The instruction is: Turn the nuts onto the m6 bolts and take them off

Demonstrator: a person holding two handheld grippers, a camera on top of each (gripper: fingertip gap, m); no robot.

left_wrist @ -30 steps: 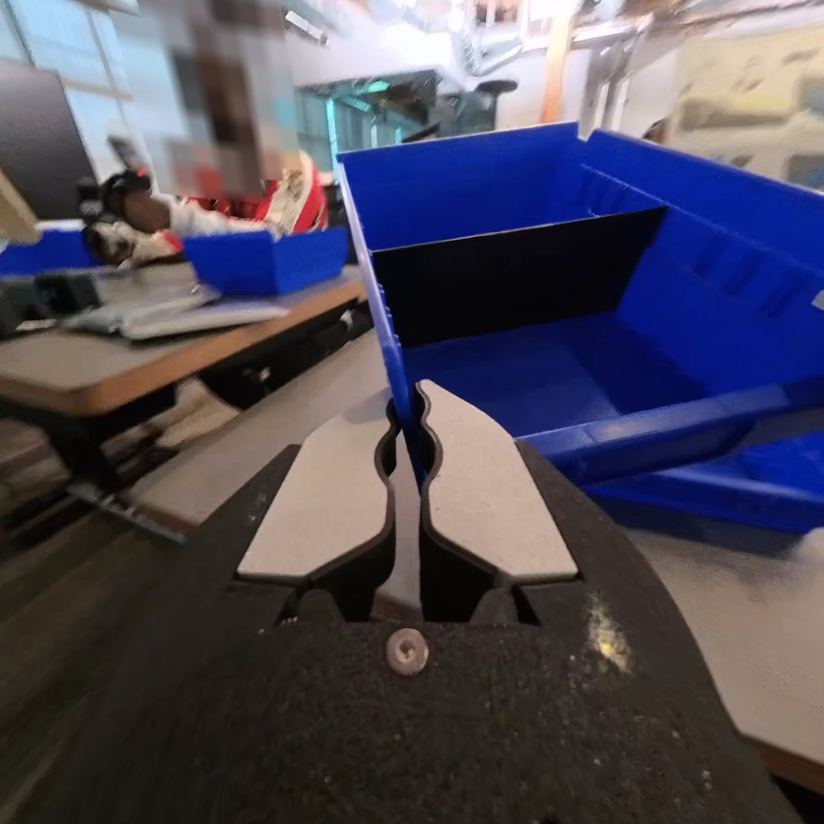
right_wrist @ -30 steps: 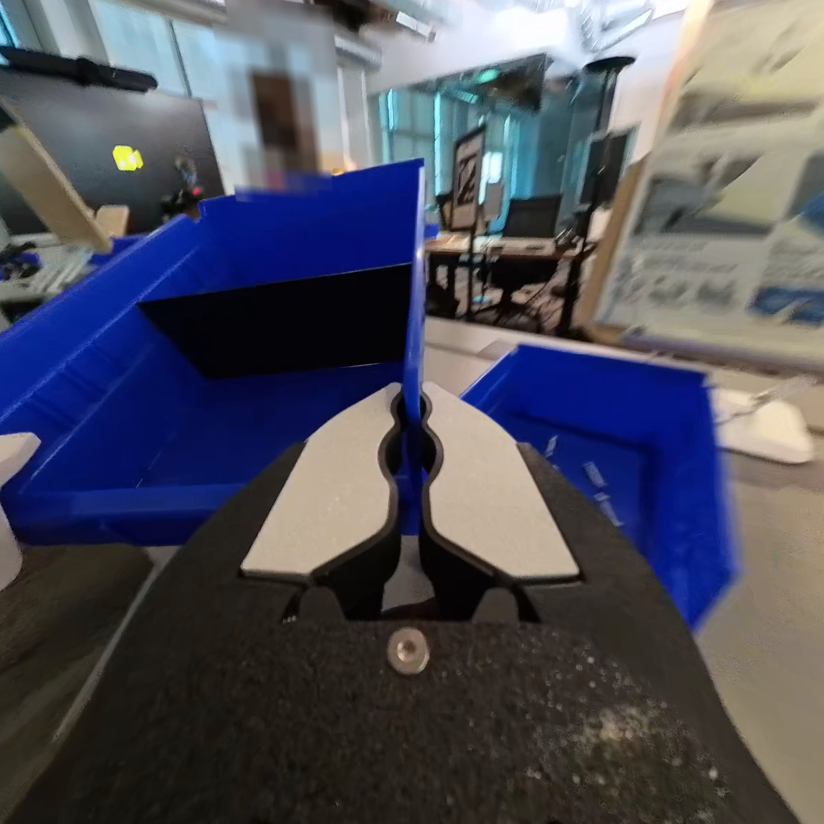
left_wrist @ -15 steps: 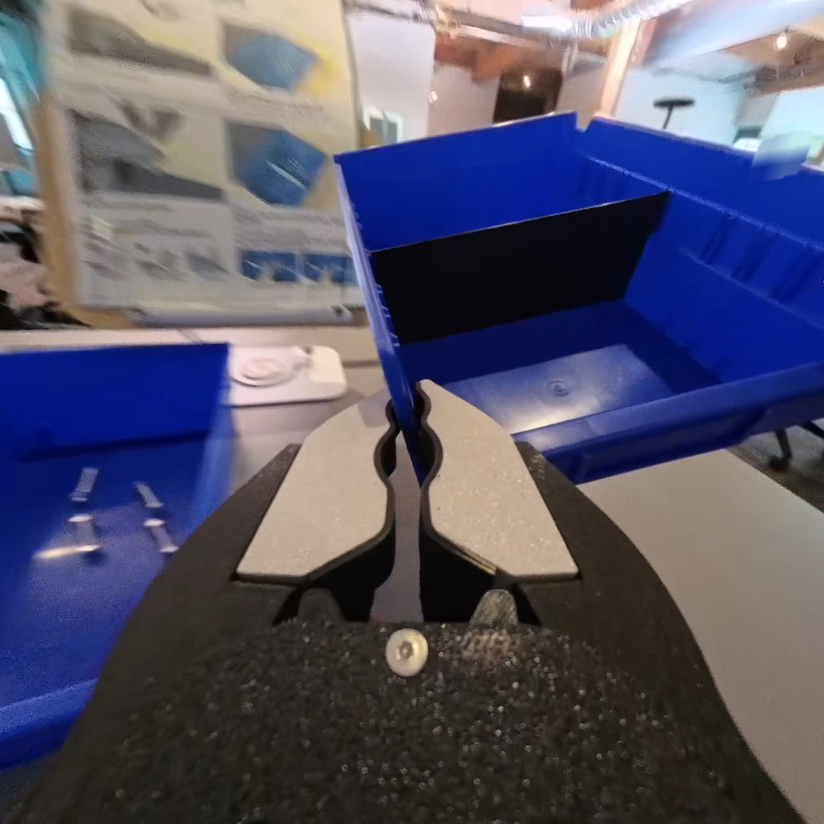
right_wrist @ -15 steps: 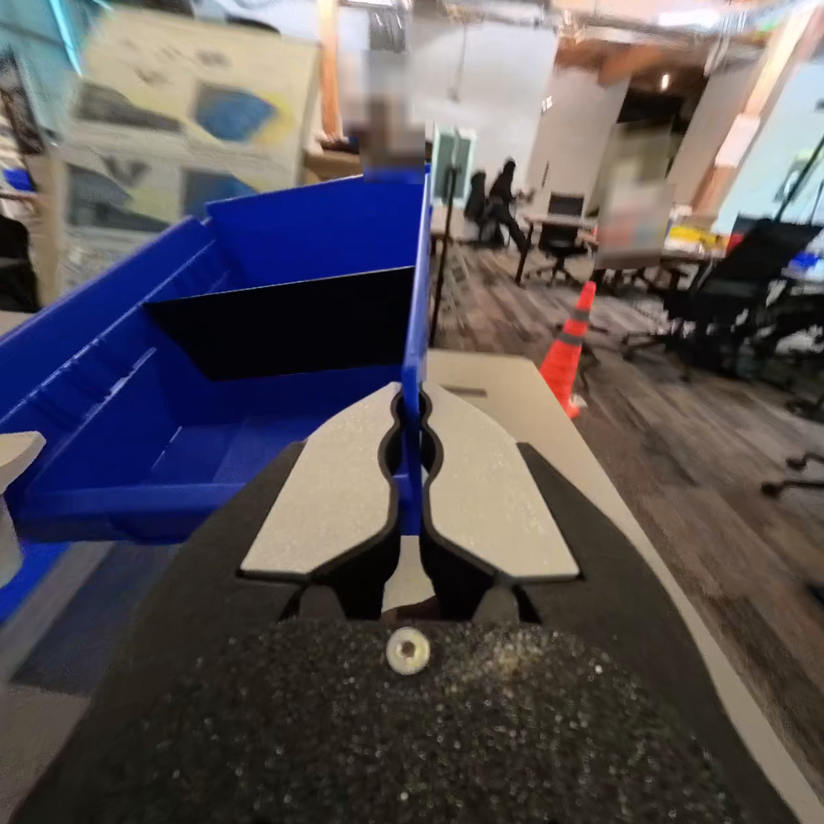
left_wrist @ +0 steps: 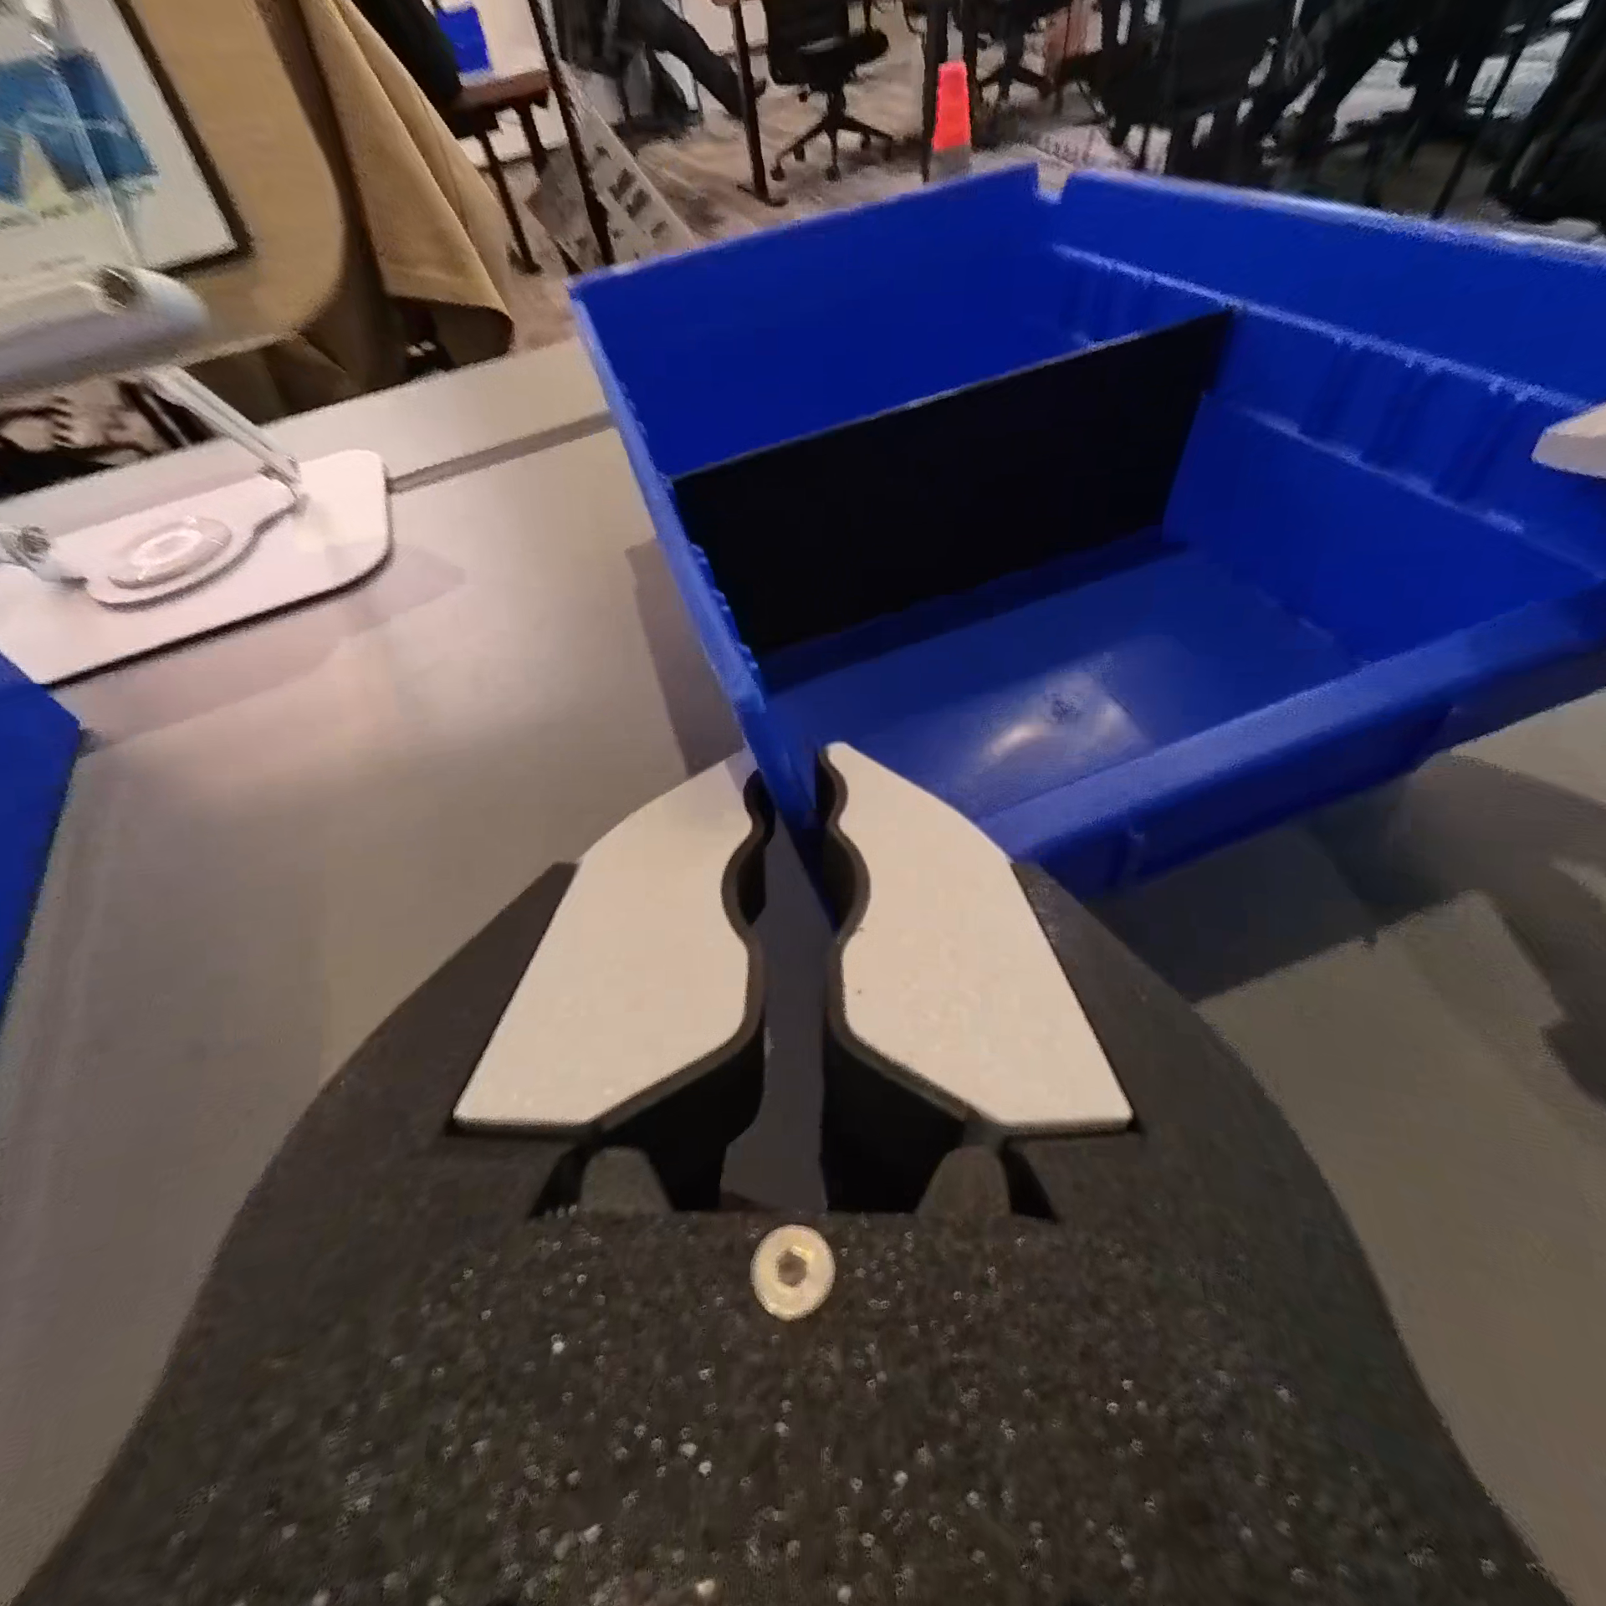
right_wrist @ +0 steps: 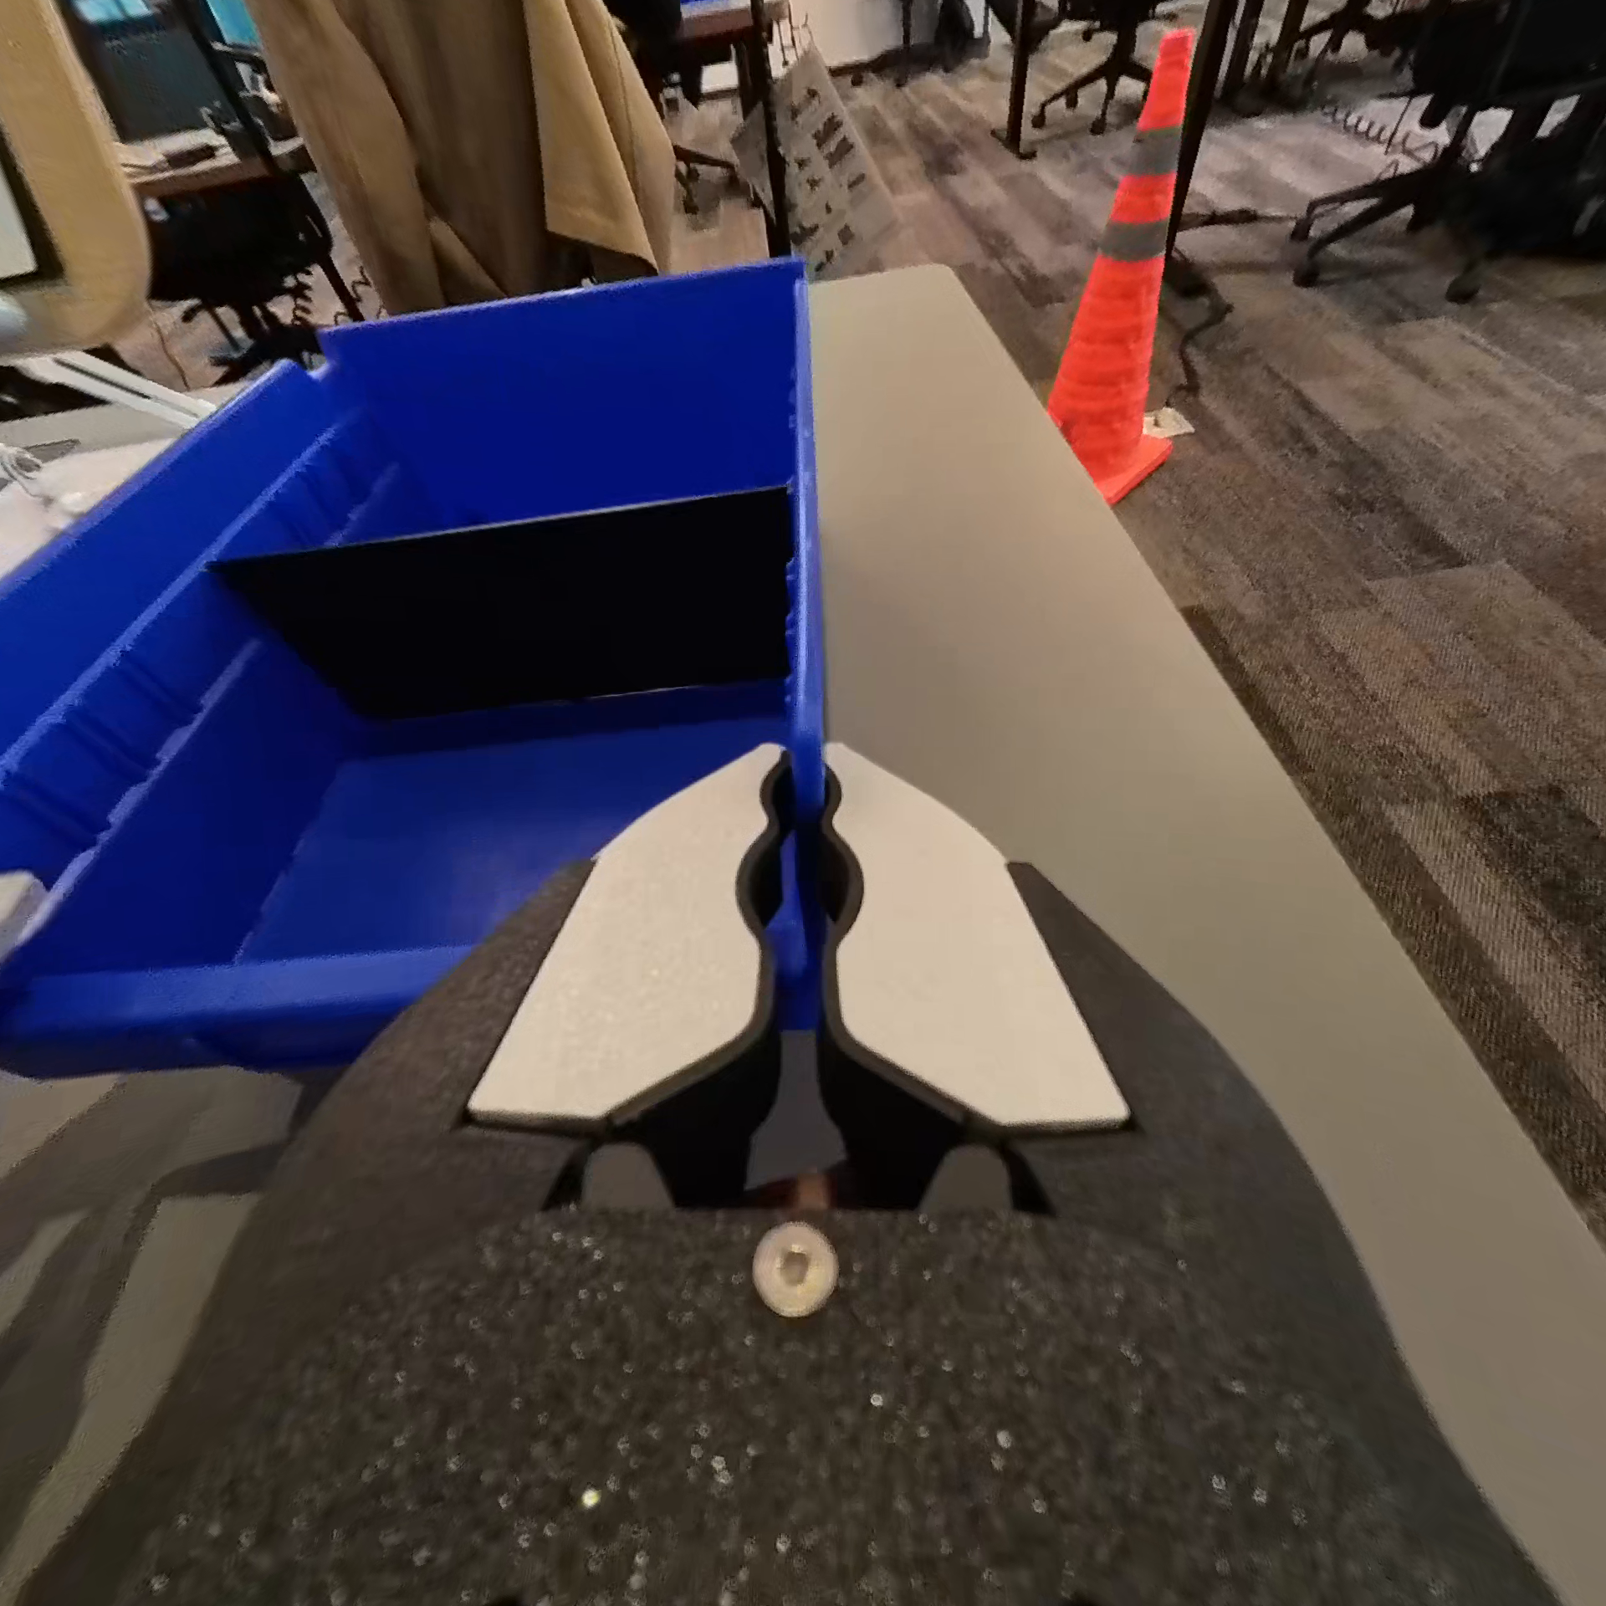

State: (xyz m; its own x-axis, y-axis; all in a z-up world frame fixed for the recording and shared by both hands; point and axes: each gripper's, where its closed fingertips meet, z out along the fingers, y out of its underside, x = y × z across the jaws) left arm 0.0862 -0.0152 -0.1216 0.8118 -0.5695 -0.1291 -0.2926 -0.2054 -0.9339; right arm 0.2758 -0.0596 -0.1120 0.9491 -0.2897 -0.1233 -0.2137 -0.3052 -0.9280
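A large blue bin (left_wrist: pixel 826 348) with a black divider (left_wrist: pixel 939 487) rests on the grey table (left_wrist: pixel 348 782); the compartment I can see holds nothing. My left gripper (left_wrist: pixel 789 769) straddles the bin's left wall near the front corner. Its jaws stand slightly apart, with a dark gap between the left pad and the wall, so it is open. My right gripper (right_wrist: pixel 804 756) is shut on the right wall of the bin (right_wrist: pixel 565 417). The divider (right_wrist: pixel 521 608) shows there too. No nuts or bolts are in view.
A white stand base (left_wrist: pixel 200 556) sits on the table at the left. The corner of another blue bin (left_wrist: pixel 26 782) is at the left edge. The table's right edge (right_wrist: pixel 1173 695) drops to a floor with an orange cone (right_wrist: pixel 1130 261) and chairs. The tips of one gripper are about 20 centimetres away from the tips of the other.
Both grippers swung the bin round to the right and brought it down onto the table. The left jaws have opened a little off the wall. The right jaws stay clamped.
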